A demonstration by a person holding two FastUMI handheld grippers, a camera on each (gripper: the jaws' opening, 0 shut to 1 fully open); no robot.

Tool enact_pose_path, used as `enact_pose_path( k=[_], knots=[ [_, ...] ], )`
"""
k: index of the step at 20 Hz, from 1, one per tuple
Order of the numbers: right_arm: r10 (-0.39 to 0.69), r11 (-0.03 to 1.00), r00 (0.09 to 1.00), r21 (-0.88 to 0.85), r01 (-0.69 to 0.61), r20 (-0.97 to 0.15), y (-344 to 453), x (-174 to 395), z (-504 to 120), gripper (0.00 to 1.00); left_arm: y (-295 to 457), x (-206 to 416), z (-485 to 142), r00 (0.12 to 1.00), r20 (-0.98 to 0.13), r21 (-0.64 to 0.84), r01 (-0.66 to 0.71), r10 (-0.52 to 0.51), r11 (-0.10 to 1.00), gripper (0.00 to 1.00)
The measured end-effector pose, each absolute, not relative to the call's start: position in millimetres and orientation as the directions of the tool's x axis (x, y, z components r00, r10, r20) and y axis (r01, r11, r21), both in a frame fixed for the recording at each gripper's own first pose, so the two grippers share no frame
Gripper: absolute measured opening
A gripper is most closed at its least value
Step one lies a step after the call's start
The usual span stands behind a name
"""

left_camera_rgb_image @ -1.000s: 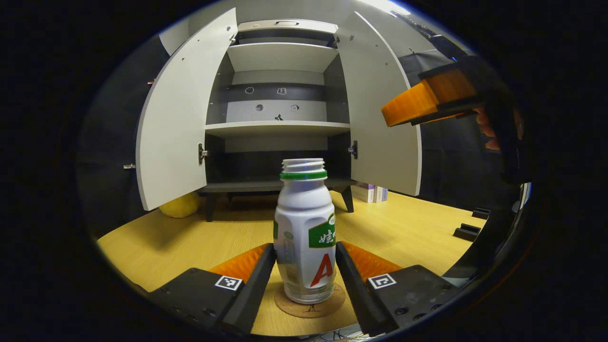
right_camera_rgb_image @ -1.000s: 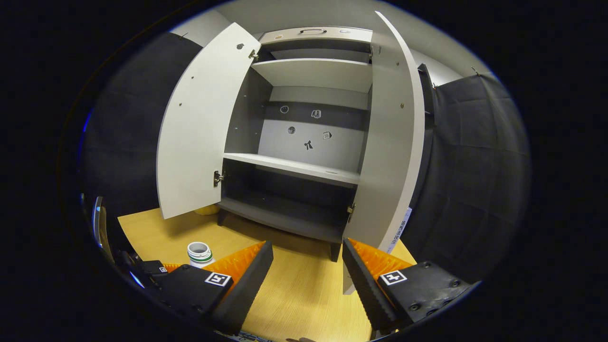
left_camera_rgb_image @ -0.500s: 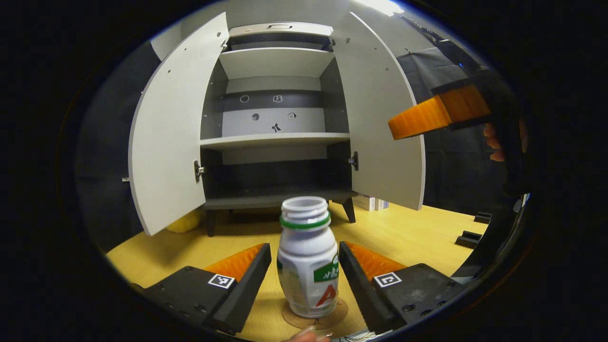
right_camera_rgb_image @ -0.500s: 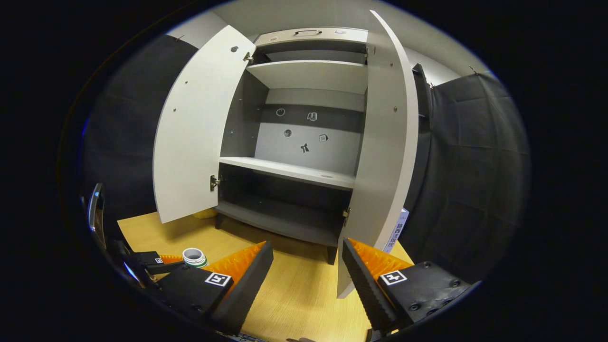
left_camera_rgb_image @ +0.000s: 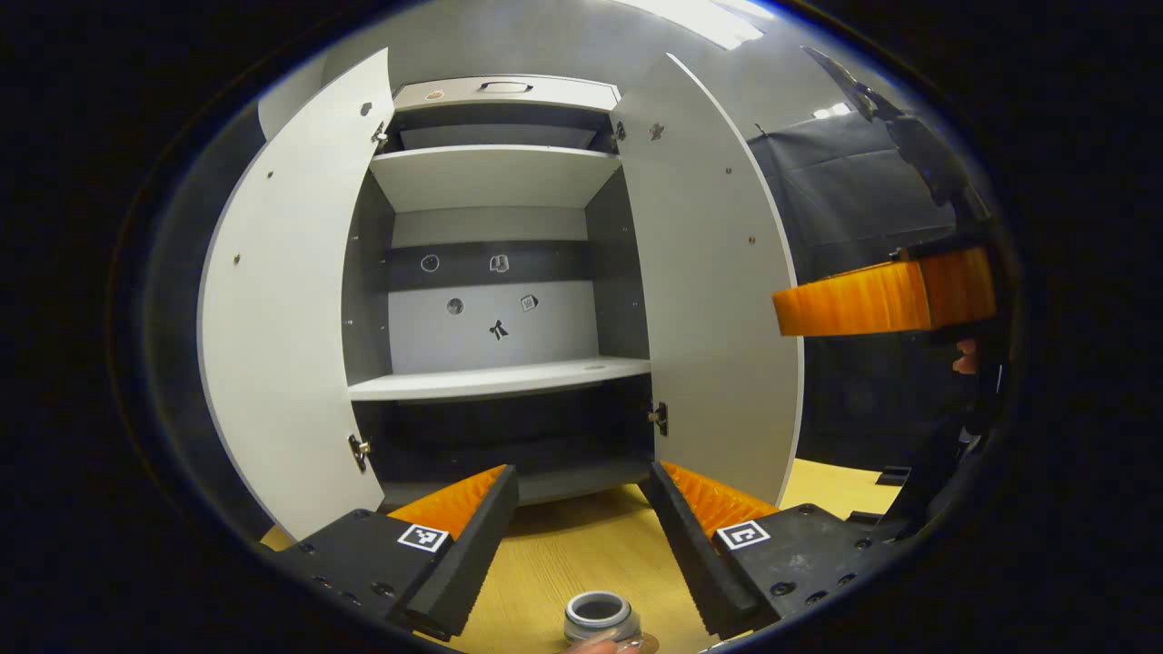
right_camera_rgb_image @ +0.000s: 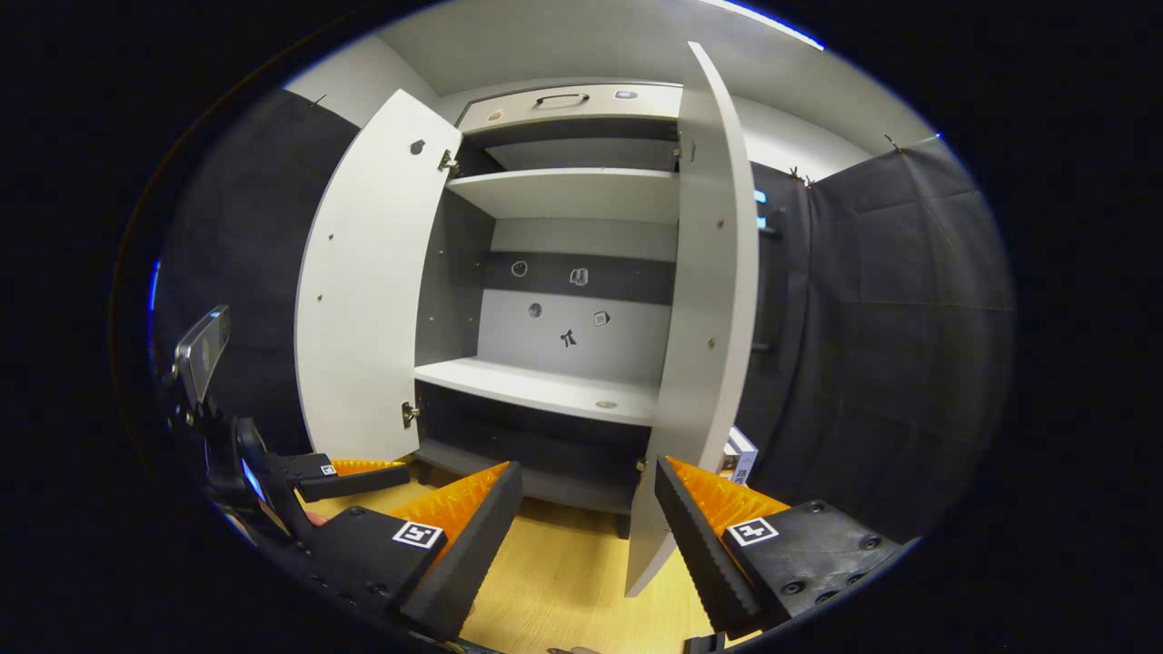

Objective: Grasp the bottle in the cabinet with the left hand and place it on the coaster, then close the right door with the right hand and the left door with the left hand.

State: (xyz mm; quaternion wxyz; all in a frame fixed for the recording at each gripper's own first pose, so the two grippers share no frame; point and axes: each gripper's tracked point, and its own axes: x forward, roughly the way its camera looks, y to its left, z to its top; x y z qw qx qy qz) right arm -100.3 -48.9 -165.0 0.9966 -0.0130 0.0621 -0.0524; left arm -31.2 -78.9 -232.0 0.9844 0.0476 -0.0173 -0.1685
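**Bottle on the table, both doors open**

The cabinet (left_camera_rgb_image: 495,300) stands on the wooden table (left_camera_rgb_image: 581,554) with both doors swung wide. Its shelves are bare, and small stickers dot the back panel. In the left gripper view the left door (left_camera_rgb_image: 282,336) and the right door (left_camera_rgb_image: 713,300) frame the opening. In the right gripper view the right door (right_camera_rgb_image: 704,336) is seen nearly edge-on, just ahead of the right gripper (right_camera_rgb_image: 589,527), whose fingers are spread apart with nothing between them. The same gripper shows at the right edge of the left gripper view (left_camera_rgb_image: 886,295), held by a hand.

The left gripper (left_camera_rgb_image: 581,531) is raised above the table, fingers apart and holding nothing. The bottle (left_camera_rgb_image: 600,619) stands upright below it at the bottom edge of that view, its uncapped mouth showing; the coaster under it cannot be made out. The left gripper also appears low at the left of the right gripper view (right_camera_rgb_image: 350,472).
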Motion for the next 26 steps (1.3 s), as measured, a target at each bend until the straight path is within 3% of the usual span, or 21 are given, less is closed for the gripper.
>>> enact_pose_path(
  k=[3,8,12,16,26],
  knots=[
    [-0.196,0.98,0.973,0.007,0.198,-0.119,-78.1,-104.4,-128.1,0.97,-79.4,-27.8,-187.9,0.92,0.006,0.127,0.388,-0.392,0.913,0.92],
    [-0.44,0.897,0.897,-0.066,0.438,-0.027,-139.7,-104.8,-88.5,0.97,-100.8,-22.7,-152.7,0.819,0.004,0.121,0.569,-0.574,0.813,0.92],
    [-0.533,0.84,0.846,-0.106,0.532,0.023,-170.1,-102.9,-74.4,0.97,-117.9,-26.9,-144.3,0.747,-0.016,0.068,0.665,-0.665,0.744,0.92],
    [-0.499,0.86,0.866,-0.112,0.498,0.026,-187.5,-84.8,-67.5,0.97,-115.3,-19.8,-129.4,0.787,-0.002,0.084,0.614,-0.616,0.785,0.92],
    [-0.16,0.987,0.987,-0.013,0.159,-0.011,-161.2,-50.3,-76.8,0.93,-109.9,0.5,-122.5,0.929,0.005,0.065,0.369,-0.37,0.927,0.92]
  ],
)
